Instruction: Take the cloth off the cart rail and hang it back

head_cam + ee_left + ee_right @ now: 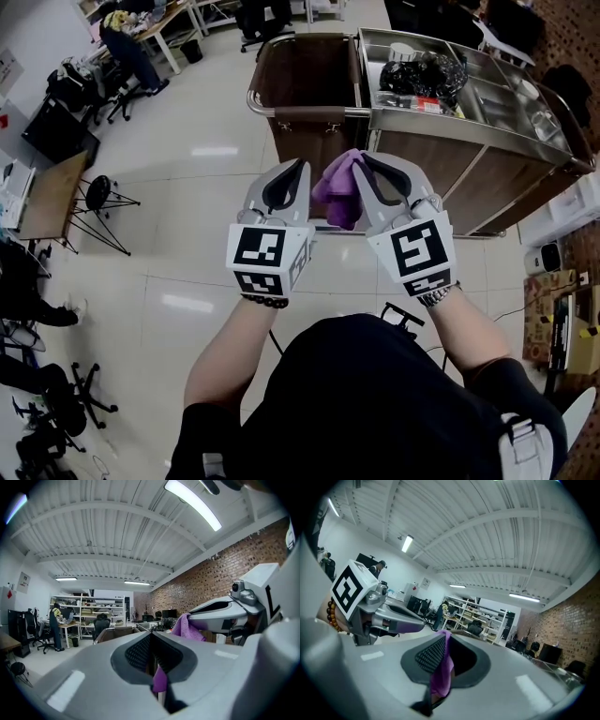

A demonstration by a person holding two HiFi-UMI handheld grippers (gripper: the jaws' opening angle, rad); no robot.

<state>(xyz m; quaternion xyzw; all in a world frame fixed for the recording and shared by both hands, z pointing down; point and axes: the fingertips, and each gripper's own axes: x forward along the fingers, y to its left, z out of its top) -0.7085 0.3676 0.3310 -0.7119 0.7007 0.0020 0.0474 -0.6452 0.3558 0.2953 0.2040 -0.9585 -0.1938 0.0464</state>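
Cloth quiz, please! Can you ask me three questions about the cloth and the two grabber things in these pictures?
1. True or false: the cloth lies inside the cart.
2. Look at the left gripper and the right gripper. Which of them pinch the cloth? A neither, B only the left one, C both.
3. Fill the gap: the cloth's colour is ____.

Key
1. False: it is held up in front of the cart.
2. C: each has its jaws closed on the cloth.
3. Purple.
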